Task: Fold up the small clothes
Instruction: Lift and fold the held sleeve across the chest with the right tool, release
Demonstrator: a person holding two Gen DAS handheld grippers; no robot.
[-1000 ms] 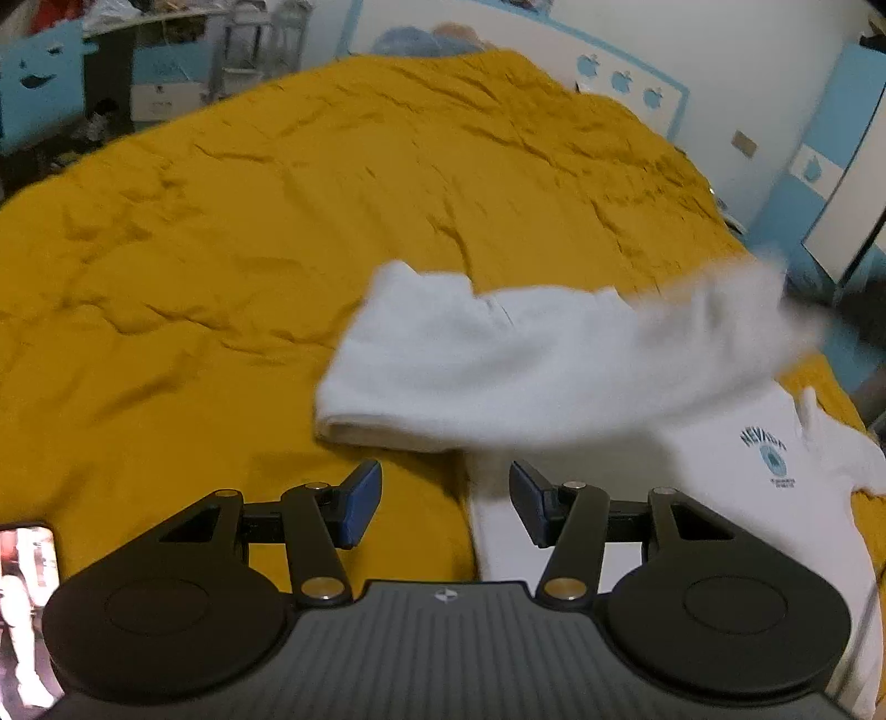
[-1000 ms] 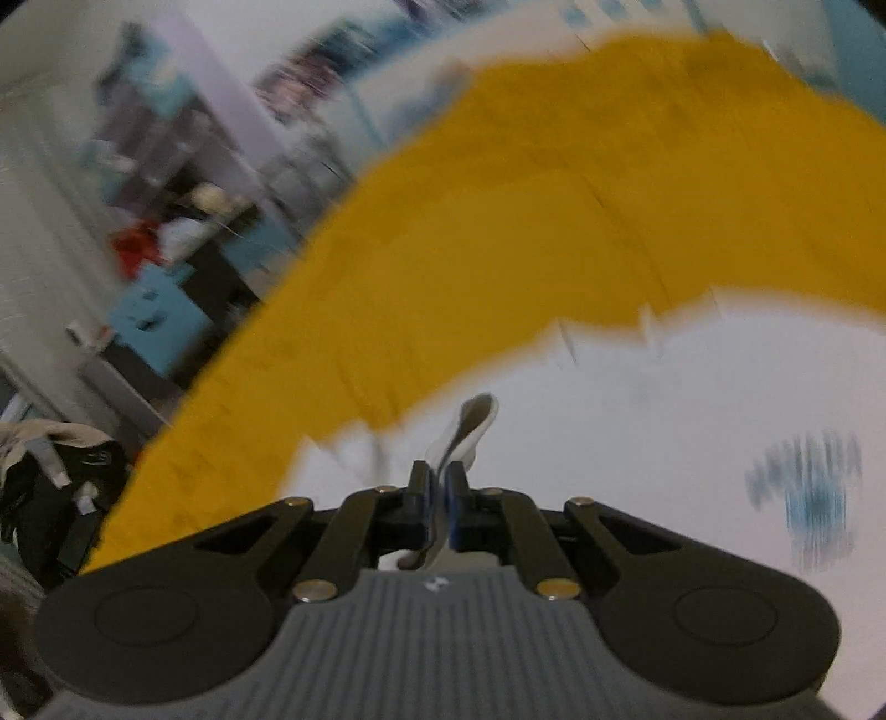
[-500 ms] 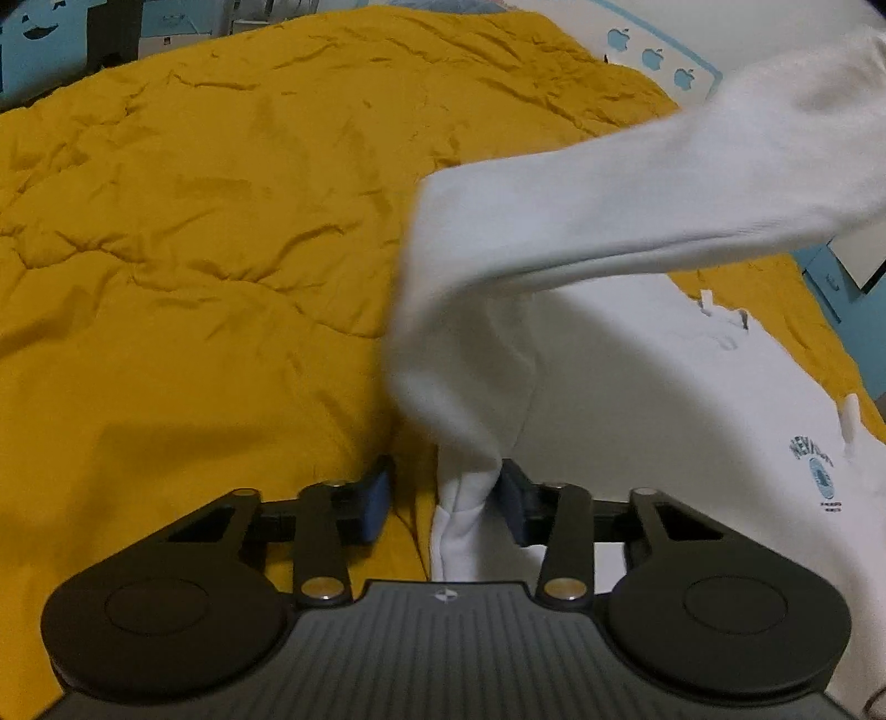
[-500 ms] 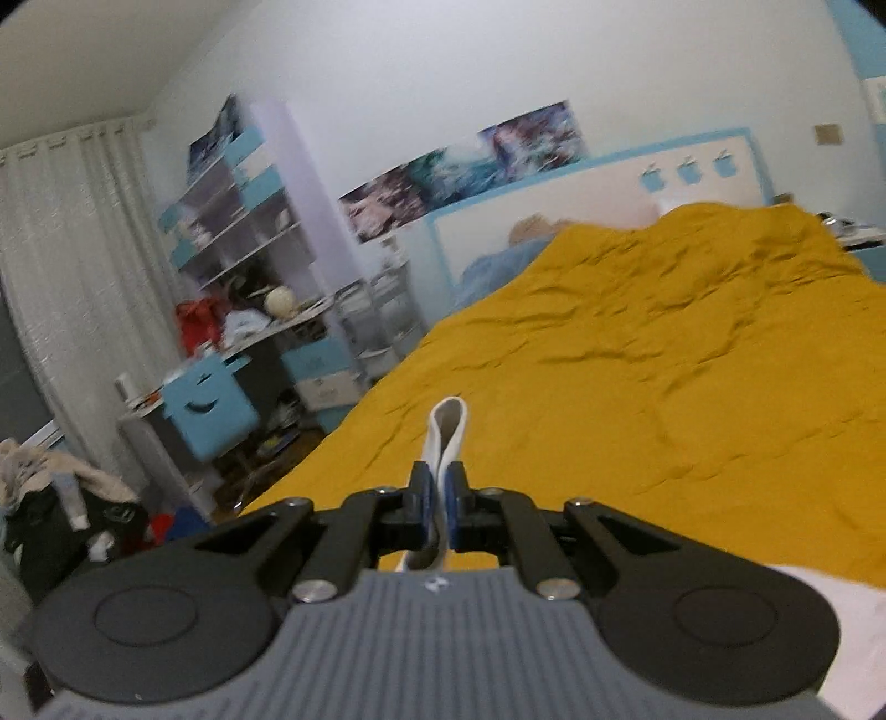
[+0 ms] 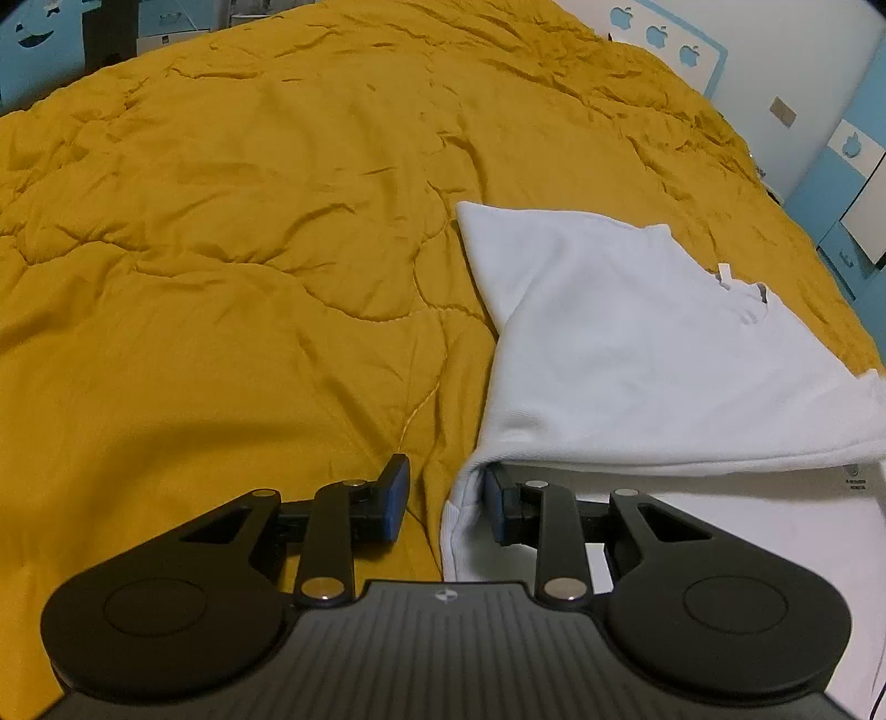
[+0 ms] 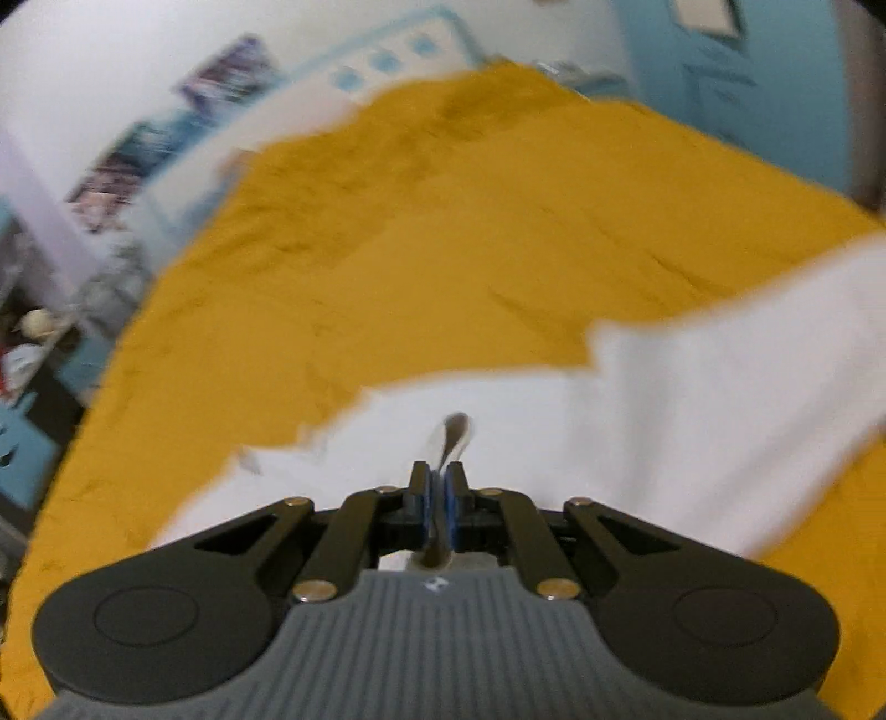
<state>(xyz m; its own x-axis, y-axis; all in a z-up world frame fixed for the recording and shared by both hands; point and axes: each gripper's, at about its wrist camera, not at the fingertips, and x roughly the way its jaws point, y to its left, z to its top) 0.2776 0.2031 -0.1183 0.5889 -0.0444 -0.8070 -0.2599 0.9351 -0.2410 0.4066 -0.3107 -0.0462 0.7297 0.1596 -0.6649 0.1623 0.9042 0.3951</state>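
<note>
A white sweatshirt lies on the yellow bedspread, with one sleeve folded across its body. My left gripper is low at its near left corner, jaws closing. The ribbed hem stands between them: the right pad lies against the cloth, the left pad still shows a gap of bedspread. In the blurred right wrist view my right gripper is shut on a narrow strip of the white sweatshirt, which spreads out below and ahead of it.
The bedspread stretches wide and wrinkled to the left and far side. A white and blue headboard ends the bed, and a blue cabinet stands to the right. Cluttered furniture lines the left wall.
The sleeve that hung stretched across the left view now lies folded over the body. My left jaws have narrowed around the hem. The right view swung from the room down onto the garment.
</note>
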